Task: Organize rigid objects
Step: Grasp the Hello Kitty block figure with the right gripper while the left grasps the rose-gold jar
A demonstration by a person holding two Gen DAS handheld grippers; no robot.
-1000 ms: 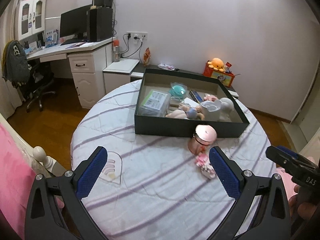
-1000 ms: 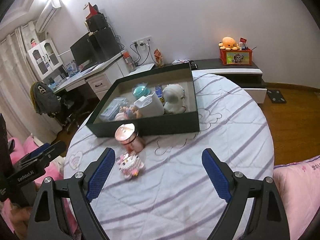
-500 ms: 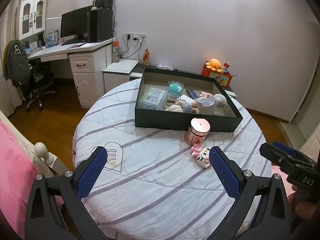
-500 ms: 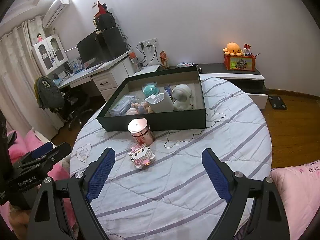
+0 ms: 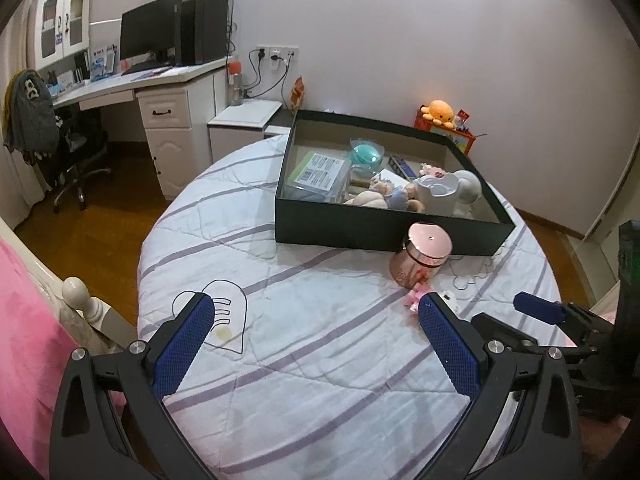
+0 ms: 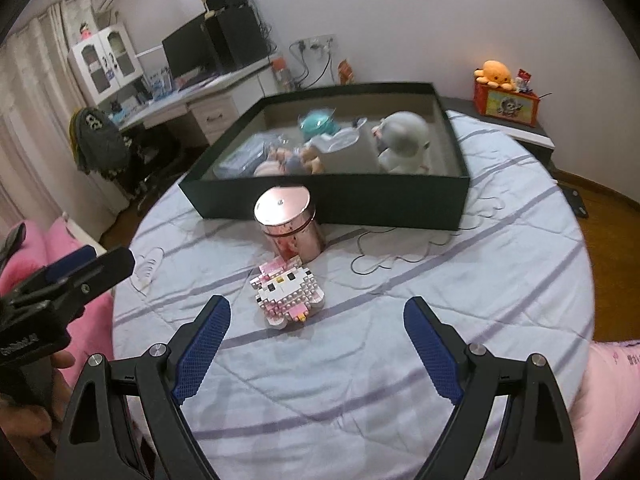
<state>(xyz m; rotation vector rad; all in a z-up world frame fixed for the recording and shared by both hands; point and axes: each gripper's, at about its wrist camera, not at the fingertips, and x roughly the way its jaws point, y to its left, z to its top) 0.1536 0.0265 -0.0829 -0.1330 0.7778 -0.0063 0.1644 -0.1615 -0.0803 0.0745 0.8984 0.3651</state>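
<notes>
A: Where is the pink block cat figure [image 6: 287, 293]?

B: On the bedspread [image 6: 400, 360], just ahead of the right gripper [image 6: 316, 346], slightly left. Both grippers' fingers are spread apart, empty; the left gripper [image 5: 320, 344] sits farther off.

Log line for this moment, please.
left gripper: open, empty | right gripper: open, empty, facing block kitty | pink jar: upright outside black box

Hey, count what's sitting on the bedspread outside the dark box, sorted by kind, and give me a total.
Rose-gold cylindrical jar with a flat pink lid: 1
Pink-and-white brick-built cat figure: 1
Total: 2, both in front of the dark green rectangular box; both tongs are open and empty.
</notes>
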